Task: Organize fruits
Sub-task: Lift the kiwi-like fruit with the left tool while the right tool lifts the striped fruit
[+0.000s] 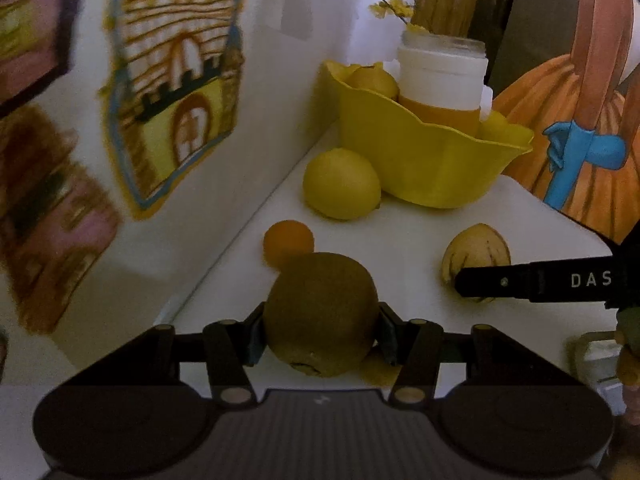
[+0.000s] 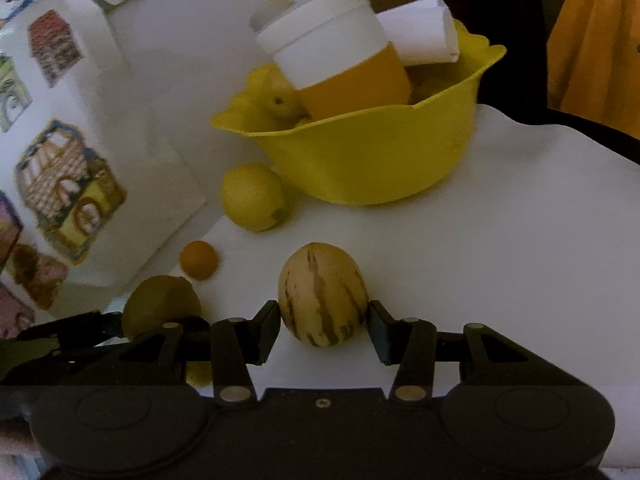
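We have a fruit in each tool. Nearest us, the left tool [image 1: 320, 340] is clamped on a brown kiwi [image 1: 320, 316], both pads pressed against its flanks, the fruit sitting low over the white worktop [image 1: 400, 232] not far from the wall-side edge. Beside it, the right tool [image 2: 324, 330] straddles a pale striped fruit [image 2: 323, 294] resting on the worktop. Its left pad touches the skin, while on the right we cannot tell whether there is contact or a thin gap — so we would count this fruit as bracketed rather than firmly held.

To do this step well, we should finish that squeeze before lifting: the striped fruit is egg-shaped and smooth, and a grip off its widest part could let it squirt forward. We judge the pads sit about at its middle, which is right.

Beyond the kiwi lies a small orange fruit [image 1: 289, 240] near the wall-side edge, then a lemon [image 1: 341, 184] touching the foot of the yellow bowl [image 1: 432, 160] at the far end of the worktop. The bowl already holds yellow fruit plus a tilted white-and-orange jar [image 1: 442, 80] — free room is limited. We should carry one fruit at a time over the near rim, pass above the lemon, and let go low in a free spot, clear of the jar.
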The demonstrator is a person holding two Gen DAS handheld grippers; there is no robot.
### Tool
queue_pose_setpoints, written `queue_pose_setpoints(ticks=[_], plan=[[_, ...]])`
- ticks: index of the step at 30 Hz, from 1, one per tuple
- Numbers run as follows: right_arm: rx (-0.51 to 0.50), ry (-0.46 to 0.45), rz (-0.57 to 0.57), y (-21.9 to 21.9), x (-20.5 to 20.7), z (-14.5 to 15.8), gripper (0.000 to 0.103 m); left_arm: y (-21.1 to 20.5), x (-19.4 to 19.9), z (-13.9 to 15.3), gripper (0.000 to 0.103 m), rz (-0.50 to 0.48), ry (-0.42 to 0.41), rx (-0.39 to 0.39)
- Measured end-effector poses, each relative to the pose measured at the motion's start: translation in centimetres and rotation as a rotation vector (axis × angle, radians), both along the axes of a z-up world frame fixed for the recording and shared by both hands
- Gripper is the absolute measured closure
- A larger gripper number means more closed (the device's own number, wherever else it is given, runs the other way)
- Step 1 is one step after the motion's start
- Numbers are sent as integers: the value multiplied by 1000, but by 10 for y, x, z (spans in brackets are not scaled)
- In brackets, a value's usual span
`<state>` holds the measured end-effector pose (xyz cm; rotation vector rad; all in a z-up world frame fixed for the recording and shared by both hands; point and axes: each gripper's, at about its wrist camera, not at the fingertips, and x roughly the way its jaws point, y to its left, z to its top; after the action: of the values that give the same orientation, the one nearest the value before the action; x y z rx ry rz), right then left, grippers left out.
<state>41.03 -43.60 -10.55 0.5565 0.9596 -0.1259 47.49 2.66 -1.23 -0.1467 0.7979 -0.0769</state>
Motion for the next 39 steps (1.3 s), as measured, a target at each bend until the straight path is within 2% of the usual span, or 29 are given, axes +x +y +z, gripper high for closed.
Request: queue_pose_setpoints(ticks=[6, 14, 20, 29, 31, 35, 39], plan=[[31, -45, 5, 1, -8, 3, 54, 6, -11, -2, 45, 8, -24, -37], [-22, -29, 45, 12, -1, 7, 54, 10, -22, -2, 45, -1, -33, -37], [-4, 3, 54, 17, 7, -4, 47, 9, -22, -3, 45, -3, -39, -25], [-25, -19, 60, 26, 20, -9, 47, 11, -27, -3, 45, 2, -49, -19], [-28, -28, 53, 27, 22, -10, 51, 12, -28, -3, 45, 5, -52, -22], [-48, -48, 52, 31, 25, -12, 52, 14, -30, -3, 45, 8, -58, -28], [-26, -48, 38, 30, 23, -13, 53, 15, -33, -3, 45, 8, -67, -39]])
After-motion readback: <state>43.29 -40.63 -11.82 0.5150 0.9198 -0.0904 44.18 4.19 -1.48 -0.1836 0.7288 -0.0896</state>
